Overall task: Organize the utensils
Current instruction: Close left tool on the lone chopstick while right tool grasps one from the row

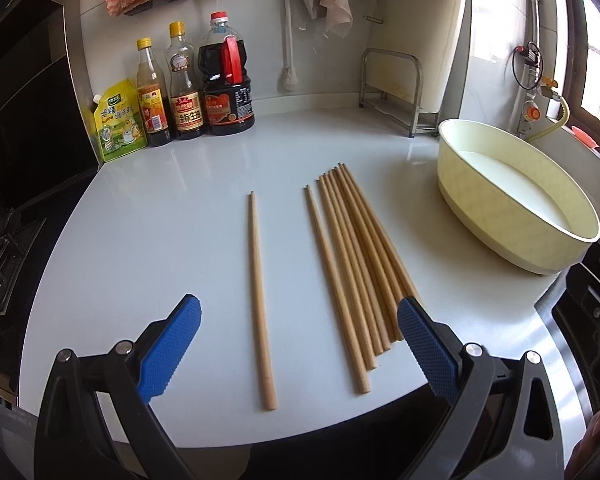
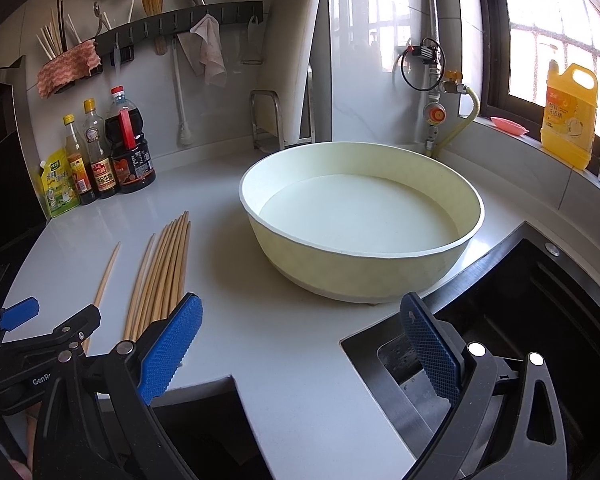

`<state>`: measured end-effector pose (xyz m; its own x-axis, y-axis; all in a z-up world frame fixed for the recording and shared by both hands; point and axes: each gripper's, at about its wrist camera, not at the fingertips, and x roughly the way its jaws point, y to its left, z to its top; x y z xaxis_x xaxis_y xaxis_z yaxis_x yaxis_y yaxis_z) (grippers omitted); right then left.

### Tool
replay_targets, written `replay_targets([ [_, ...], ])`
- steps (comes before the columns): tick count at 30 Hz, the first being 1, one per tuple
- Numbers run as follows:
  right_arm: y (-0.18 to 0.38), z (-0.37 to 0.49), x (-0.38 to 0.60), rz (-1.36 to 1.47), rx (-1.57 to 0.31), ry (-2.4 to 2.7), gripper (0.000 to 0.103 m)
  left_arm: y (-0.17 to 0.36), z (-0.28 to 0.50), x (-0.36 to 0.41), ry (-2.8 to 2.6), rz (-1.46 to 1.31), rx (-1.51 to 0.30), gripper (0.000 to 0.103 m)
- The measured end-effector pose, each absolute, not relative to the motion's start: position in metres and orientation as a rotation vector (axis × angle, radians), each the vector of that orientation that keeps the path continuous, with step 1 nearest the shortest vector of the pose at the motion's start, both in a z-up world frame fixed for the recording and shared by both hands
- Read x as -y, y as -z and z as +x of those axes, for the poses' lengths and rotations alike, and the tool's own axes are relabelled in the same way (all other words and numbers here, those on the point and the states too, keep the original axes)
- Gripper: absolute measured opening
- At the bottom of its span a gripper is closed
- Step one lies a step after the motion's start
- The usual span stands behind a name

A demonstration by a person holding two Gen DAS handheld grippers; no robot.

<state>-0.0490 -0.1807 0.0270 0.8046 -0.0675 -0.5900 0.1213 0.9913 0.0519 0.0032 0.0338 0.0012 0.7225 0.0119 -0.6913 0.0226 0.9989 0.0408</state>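
White desk [image 1: 180,208]: chopstick bundle [image 1: 360,264] beside lone chopstick [image 1: 260,300]; basin [image 2: 360,240], sauce bottles [image 1: 188,88] nearby; left hand-held gripper [image 1: 299,316] and right hand-held gripper [image 2: 302,314] both agape, empty

We count eight chopsticks: one loner [image 1: 260,300] at 9 o'clock of a bunch of seven [image 1: 354,264]. At 11 o'clock there's three sauce bottles [image 1: 188,88] plus one yellow pouch [image 1: 116,124], and just one basin [image 2: 360,220].
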Motion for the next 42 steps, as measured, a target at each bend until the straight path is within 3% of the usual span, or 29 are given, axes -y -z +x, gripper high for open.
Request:
replay_targets([
  [14, -0.007, 0.009, 0.113, -0.061, -0.808, -0.135, 0.095, 0.020, 0.045, -0.093, -0.072, 0.004, -0.906, 0.097],
  [23, 0.015, 0.060, 0.097, -0.202, -0.917, -0.017, 0.095, 0.027, 0.071, -0.114, -0.092, -0.026, -0.938, 0.097],
  [42, 0.037, 0.079, 0.099, -0.083, -0.998, 0.088, 0.094, 0.046, 0.084, -0.119, -0.069, -0.017, -0.987, 0.097],
])
